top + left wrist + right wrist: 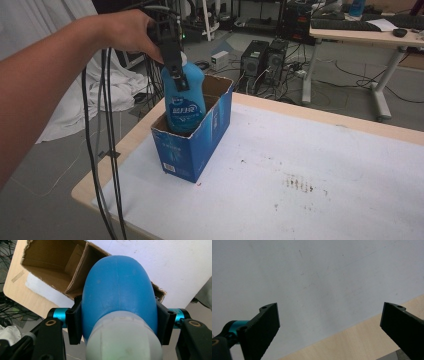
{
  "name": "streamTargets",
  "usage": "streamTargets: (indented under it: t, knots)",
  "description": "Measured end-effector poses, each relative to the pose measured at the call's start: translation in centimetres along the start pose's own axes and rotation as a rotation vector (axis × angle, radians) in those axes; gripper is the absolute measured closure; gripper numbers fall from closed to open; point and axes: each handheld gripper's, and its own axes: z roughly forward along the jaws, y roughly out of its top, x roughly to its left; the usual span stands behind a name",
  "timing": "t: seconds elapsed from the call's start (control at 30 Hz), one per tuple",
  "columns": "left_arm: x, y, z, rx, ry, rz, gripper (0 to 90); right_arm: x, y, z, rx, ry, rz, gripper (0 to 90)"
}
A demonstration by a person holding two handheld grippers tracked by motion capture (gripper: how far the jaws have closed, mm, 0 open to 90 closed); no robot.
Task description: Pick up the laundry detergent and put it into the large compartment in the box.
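Step in hand looked like moving the blue bottle (184,97) at the open cardboard box (197,145) near the surface's (320,165) left edge. Left hand-held gripper (179,80) was clamped on the bottle's shoulder just below the white cap (123,340), jaws on both flanks. Bottle stood upright, lower body inside the box, top above the rim. Next move needs a straight vertical path clear of the box walls. Right hand-held gripper (329,322) hung wide open, empty, over bare surface
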Motion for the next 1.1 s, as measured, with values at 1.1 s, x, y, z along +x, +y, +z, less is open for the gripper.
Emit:
streamTargets:
  t: [1.1]
  knots:
    - [0.4,-0.6,7.9,0.047,-0.033,0.004,37.9,-0.1,-0.4,0.7,0.014,0.010,0.014,1.6]
